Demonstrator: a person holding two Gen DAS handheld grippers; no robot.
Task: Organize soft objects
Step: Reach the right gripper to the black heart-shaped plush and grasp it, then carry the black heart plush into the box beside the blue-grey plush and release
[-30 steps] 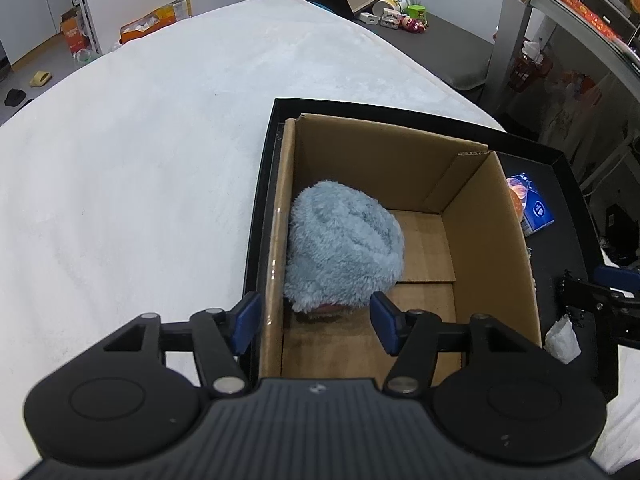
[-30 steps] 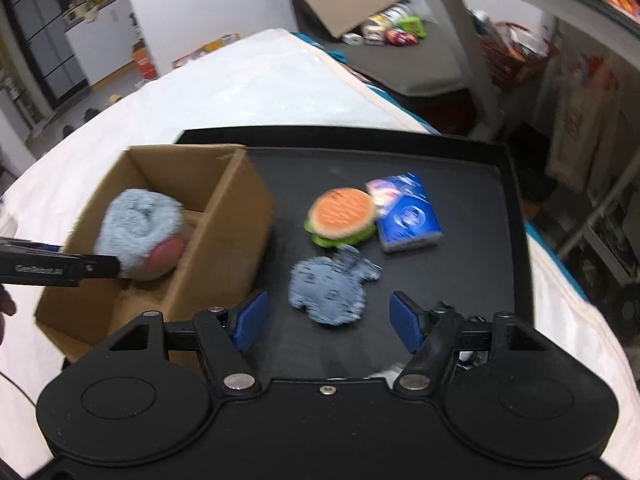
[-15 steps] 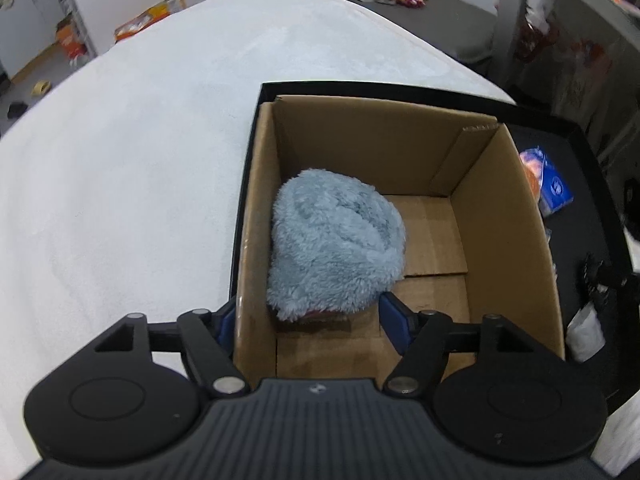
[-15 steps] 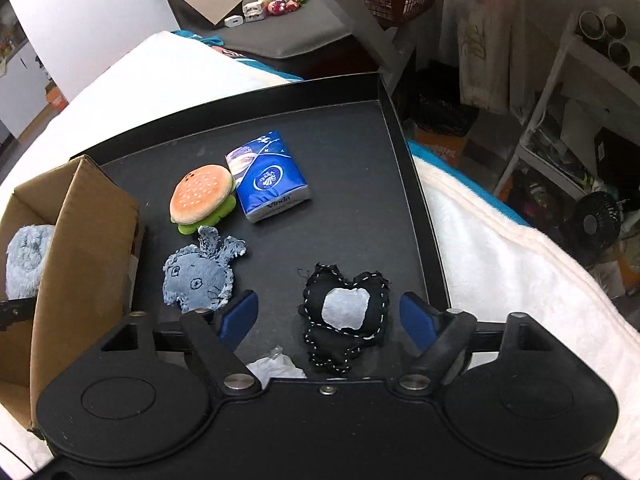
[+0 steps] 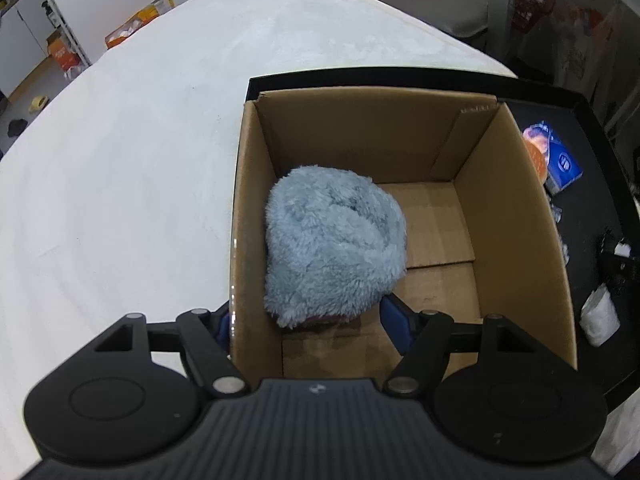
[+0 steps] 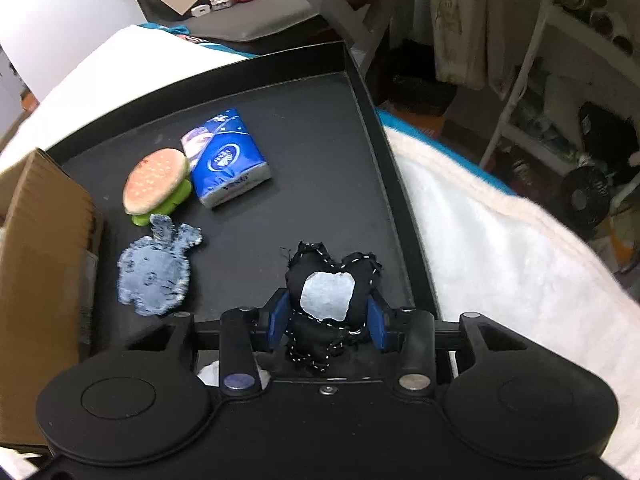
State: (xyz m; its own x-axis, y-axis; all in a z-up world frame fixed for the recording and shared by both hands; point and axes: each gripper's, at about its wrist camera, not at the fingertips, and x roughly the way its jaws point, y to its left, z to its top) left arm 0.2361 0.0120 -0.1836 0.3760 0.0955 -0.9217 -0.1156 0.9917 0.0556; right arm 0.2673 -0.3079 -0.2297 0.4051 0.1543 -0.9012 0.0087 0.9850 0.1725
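Right gripper (image 6: 328, 316) pinching black heart plush (image 6: 326, 280) (contact seemingly firm).

The tray (image 6: 384, 128) is the landmark. It lies on the big bed cover (image 5: 140, 160). The box (image 5: 516, 216) stands in the tray, at its left end. A fluffy toy (image 5: 332, 244) sits in the box, against the left wall. In the right wrist view, right of the box, a burger toy (image 6: 157, 185) lies in the tray, touching a tissue pack (image 6: 226, 162) on its right. A rabbit toy (image 6: 156, 268) lies just in front of the burger toy. A heart toy (image 6: 330, 300) lies near the tray's right rim.
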